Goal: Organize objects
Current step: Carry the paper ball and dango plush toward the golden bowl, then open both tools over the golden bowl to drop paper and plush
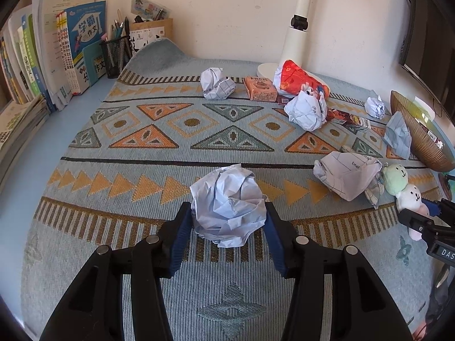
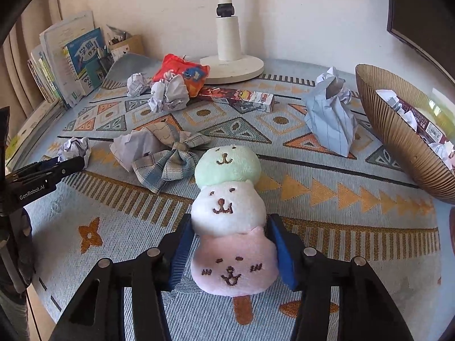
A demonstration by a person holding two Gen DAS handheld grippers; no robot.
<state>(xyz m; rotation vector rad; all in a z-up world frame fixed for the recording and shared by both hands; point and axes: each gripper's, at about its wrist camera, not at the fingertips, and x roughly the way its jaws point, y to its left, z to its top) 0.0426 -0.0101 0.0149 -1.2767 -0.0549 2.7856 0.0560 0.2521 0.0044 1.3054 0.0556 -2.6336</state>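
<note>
Left gripper (image 1: 229, 213): fingers set against both sides of a crumpled paper ball (image 1: 229, 203), apparently clamped on it, low over the near part of the mat. Right gripper (image 2: 227, 244): blue pads flanking the white and pink sections of a three-tier plush toy (image 2: 227, 213); grasp looks closed or nearly so, though firm contact cannot be confirmed.

Patterned mat (image 1: 170, 130): covers the desk, bears all loose items.
Woven bowl (image 2: 398, 130): far right, tilted, already holding paper and a box; the likely destination.
Books (image 1: 42, 56): upright, left rear.
Lamp base (image 2: 233, 68): rear centre.
Folded paper (image 2: 330, 119): standing just beside the bowl.
Plaid bow (image 2: 167, 164): beside the plush's green head.

Risks: paper ball may compress and slip out if lifted fast; plush, gripped only at its middle, could sag and drag the bow; a wide swing toward the bowl might topple the folded paper.
</note>
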